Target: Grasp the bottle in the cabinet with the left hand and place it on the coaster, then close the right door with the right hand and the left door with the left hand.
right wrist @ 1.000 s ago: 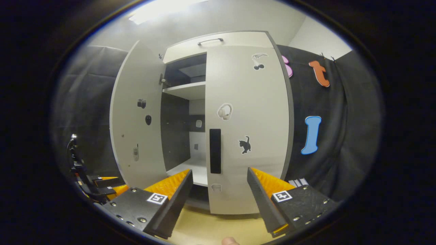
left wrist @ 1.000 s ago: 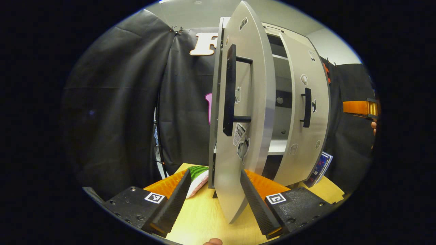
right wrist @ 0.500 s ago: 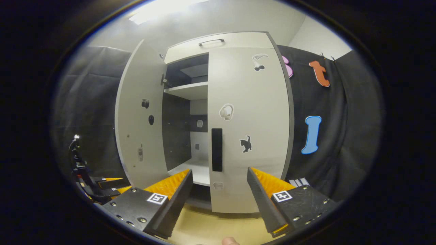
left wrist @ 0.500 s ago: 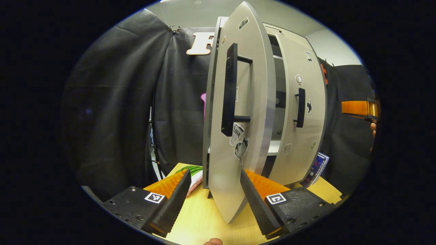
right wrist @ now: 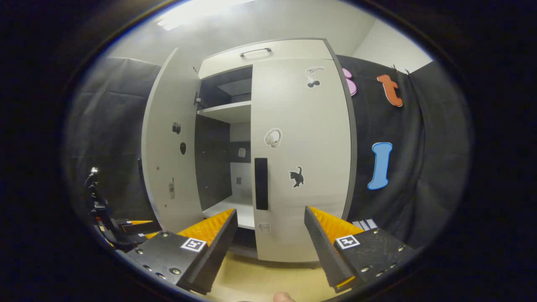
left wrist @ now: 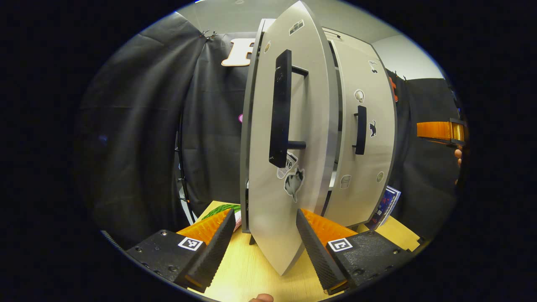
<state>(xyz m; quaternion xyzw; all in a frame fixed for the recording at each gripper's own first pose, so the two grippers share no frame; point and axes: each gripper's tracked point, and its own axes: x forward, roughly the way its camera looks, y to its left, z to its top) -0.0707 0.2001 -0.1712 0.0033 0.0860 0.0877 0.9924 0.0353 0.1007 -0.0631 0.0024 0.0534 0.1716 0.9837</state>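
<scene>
Just in front of the cabinet (right wrist: 268, 54), two grippers hover above the wooden table (left wrist: 251, 268), both with jaws spread and empty. The left gripper (left wrist: 264, 239) sits close against the lower edge of the left door (left wrist: 293, 180), which stands partly ajar. The right gripper (right wrist: 270, 241) faces the right door (right wrist: 302, 159), shut flush. Each of the two doors carries one black handle (left wrist: 280, 109). Inside the cabinet, two shelves (right wrist: 226, 110) show; the bottle's place cannot be told.

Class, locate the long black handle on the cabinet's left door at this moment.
In the left gripper view the black handle stands upright on the half-open left door, above the cat sticker and over the open left gripper.
</scene>
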